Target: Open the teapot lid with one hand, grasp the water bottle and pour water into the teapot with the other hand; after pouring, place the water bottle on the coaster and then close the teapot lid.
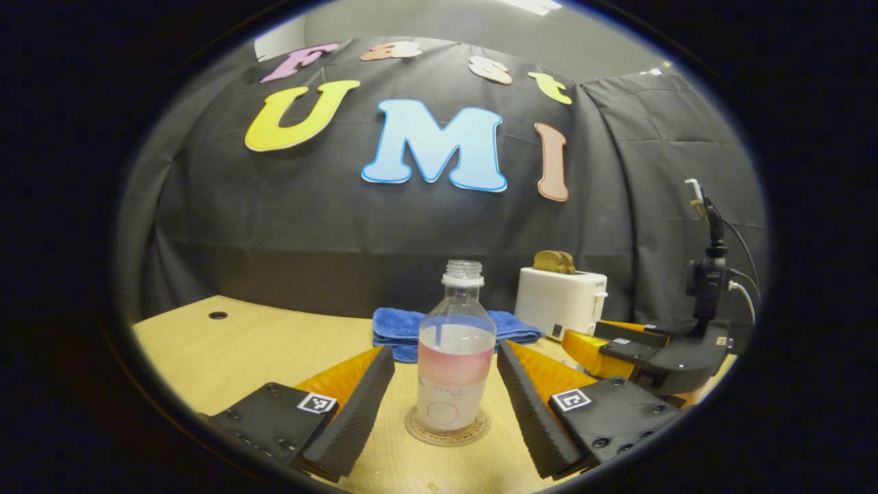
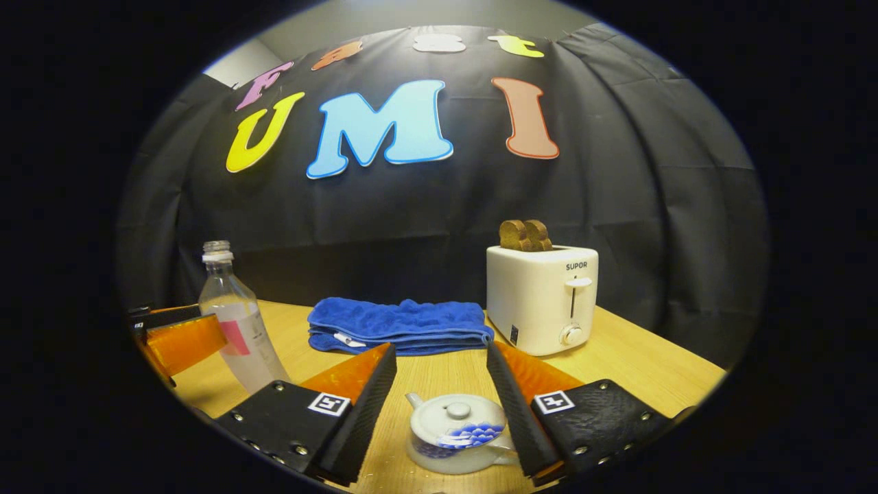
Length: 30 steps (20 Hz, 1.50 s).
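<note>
Wooden table: teapot, coaster, blue towel, toaster.

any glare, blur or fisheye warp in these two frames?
Left gripper view: sharp; clear plastic water bottle stands on the round coaster, soft highlights on its shoulder; wooden table edge bows from fisheye. Right gripper view: the bottle leans near the left rim, pure distortion; white-and-blue ceramic teapot crisp, mild sheen on its lid; lighting even, shadows faint.

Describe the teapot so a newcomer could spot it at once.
Start at the white toaster on the wooden table, then come toward the camera. The teapot sits low between the right hand-held gripper fingers: small, squat, white, blue pattern, lid on.
</note>
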### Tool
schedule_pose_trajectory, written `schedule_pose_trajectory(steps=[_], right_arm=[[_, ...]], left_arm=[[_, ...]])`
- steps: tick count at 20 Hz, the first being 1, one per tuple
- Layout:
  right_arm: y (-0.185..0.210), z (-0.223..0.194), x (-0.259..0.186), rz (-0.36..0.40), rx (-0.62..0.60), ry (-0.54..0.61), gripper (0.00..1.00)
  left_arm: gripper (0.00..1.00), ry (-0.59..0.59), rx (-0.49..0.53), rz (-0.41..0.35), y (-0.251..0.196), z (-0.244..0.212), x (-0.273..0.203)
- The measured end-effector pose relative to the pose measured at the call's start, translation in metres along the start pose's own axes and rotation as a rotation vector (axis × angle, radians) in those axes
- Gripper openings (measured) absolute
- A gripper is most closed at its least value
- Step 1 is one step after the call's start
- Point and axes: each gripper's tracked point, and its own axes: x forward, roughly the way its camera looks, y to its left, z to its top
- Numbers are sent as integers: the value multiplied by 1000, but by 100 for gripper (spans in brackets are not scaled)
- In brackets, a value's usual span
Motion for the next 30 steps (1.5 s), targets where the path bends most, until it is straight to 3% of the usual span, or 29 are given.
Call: schedule_pose_trajectory(steps=[2, 7, 16, 30], right_arm=[[4, 13, -18, -5, -10, -32, 99], [5, 32, -69, -7, -26, -77, 99], [4, 26, -150, -11, -28, -79, 99], [17, 11, -217, 4, -49, -96, 98]], left_arm=[[100, -20, -3, -11, -5, 9, -4], [100, -15, 8, -12, -12, 10, -12], [100, -17, 6, 13, -20, 5, -71], [100, -15, -7, 19, -46, -6, -137]])
